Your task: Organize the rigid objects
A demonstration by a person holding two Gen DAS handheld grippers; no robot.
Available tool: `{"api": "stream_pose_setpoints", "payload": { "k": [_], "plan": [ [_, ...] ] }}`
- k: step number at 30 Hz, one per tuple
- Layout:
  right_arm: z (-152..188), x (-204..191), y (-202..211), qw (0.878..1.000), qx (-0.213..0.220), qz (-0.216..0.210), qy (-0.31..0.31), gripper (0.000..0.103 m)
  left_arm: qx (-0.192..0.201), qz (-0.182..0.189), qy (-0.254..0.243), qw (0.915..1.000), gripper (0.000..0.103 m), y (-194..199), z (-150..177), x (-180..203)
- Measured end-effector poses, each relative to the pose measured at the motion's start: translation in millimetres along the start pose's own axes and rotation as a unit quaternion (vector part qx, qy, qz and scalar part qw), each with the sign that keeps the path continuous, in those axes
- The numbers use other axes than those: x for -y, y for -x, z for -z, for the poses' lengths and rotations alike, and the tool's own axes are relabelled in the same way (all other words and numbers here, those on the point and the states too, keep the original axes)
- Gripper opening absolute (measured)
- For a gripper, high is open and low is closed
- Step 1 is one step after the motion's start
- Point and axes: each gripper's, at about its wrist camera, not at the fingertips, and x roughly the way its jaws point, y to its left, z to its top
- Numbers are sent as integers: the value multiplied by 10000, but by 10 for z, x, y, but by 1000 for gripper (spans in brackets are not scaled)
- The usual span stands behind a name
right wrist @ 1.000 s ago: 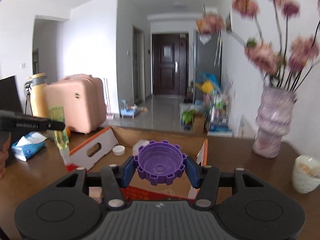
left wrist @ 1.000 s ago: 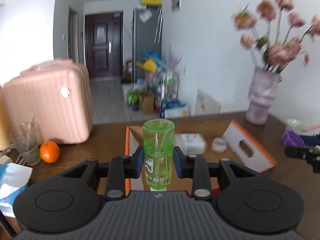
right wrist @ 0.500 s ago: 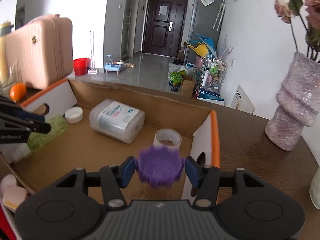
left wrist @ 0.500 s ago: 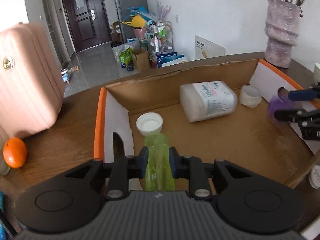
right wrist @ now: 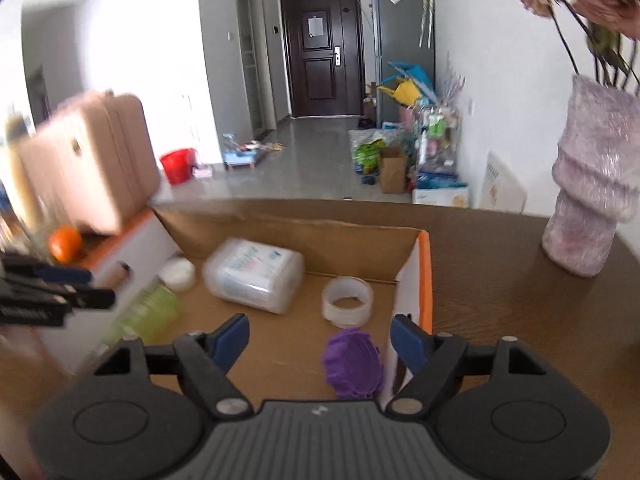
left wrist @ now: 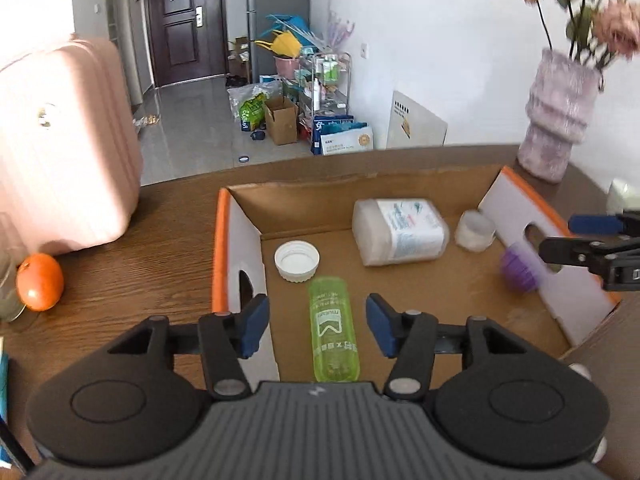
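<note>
Your left gripper [left wrist: 317,329]: jaws wide, gripping nothing; green bottle [left wrist: 333,334] lies between them in cardboard box [left wrist: 416,186].
Your right gripper [right wrist: 320,345]: jaws wide, gripping nothing; purple cap [right wrist: 352,364] blurred between.

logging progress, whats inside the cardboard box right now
Inside the cardboard box: green bottle lying flat, white cap, plastic tub, tape roll, purple lid. Its near corners are hidden.

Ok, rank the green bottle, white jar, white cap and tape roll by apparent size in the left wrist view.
1. white jar
2. green bottle, though it lies nearer the camera, so these two are unsure
3. white cap
4. tape roll, close to the cap
</note>
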Motion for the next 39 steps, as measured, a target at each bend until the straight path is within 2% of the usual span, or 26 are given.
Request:
{"api": "stream_pose_setpoints", "payload": {
  "k": [4,8,12,14,18,19,20,21,23,25,27,30,34,39],
  "plan": [
    [-132,-14,436,9994,266,5,-235,79,224,-14,166,9996,63,483,-89,5],
    [-188,-171,955,9980,622,1,-144,82,700,34,245,9972,75,1051,-86,53],
    [-185,-350,1387,9954,953,41,-19,88,1189,-70,170,9927,78,1520,59,177],
    [-117,-472,1576,9938,1108,49,98,91,1497,-165,201,9884,85,1746,175,236],
    [108,-691,1898,9901,1375,23,297,92,1990,-324,263,9791,87,2054,475,355],
    [194,-720,1986,9882,1507,-48,273,93,2111,-381,290,9763,92,2114,572,387],
    [276,-744,2065,9861,1641,-94,230,96,2281,-451,342,9720,99,2173,682,418],
    [372,-762,2144,9833,1806,-120,188,102,2488,-522,394,9663,102,2244,797,447],
    [582,-788,2276,9757,2183,-56,170,103,2813,-601,448,9567,103,2369,1020,503],
    [792,-821,2349,9705,2397,40,240,103,2826,-601,514,9560,103,2454,1183,529],
    [968,-848,2377,9713,2362,131,243,103,2765,-520,576,9579,103,2517,1313,559],
    [1187,-856,2441,9706,2385,265,176,103,2840,-547,450,9562,103,2625,1492,634],
    [1360,-859,2561,9705,2393,276,82,103,2949,-605,164,9535,103,2775,1685,754],
    [1536,-859,2657,9718,2336,300,-62,103,2970,-389,91,9541,103,2942,1916,835]
  ]
}}
